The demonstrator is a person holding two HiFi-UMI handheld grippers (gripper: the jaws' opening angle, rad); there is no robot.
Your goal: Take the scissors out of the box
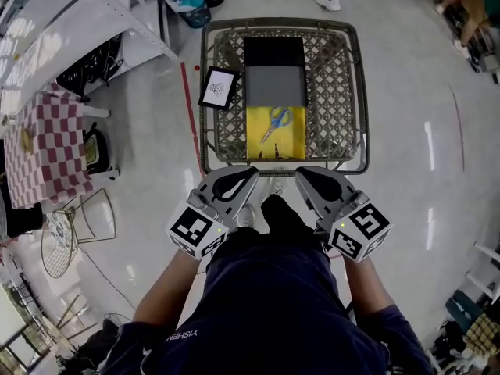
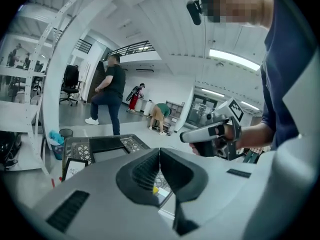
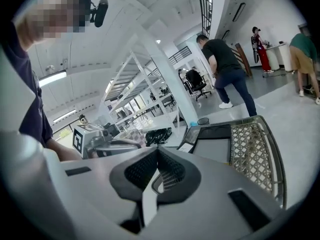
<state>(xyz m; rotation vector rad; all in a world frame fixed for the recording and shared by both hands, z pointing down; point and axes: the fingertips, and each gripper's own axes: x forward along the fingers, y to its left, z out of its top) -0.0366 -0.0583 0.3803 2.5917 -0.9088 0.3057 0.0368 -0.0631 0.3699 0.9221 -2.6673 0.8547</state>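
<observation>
Blue-handled scissors (image 1: 275, 122) lie on the yellow bottom of an open box (image 1: 275, 141), whose grey and black parts (image 1: 273, 73) lie behind it, all inside a wire mesh basket (image 1: 338, 76) on the floor. Both grippers are held close to my body, short of the basket's near rim. The left gripper (image 1: 248, 173) is shut, its tips touching, with nothing between them. The right gripper (image 1: 301, 173) is likewise shut and empty. In the left gripper view the basket (image 2: 80, 148) shows beyond the shut jaws; in the right gripper view the basket (image 3: 257, 149) lies ahead to the right.
A small framed marker card (image 1: 219, 87) leans at the basket's left side. A checkered-cloth table (image 1: 43, 143) and white shelving (image 1: 86, 14) stand to the left, with a wire stool (image 1: 62, 237). People (image 2: 110, 91) stand and bend further off on the glossy floor.
</observation>
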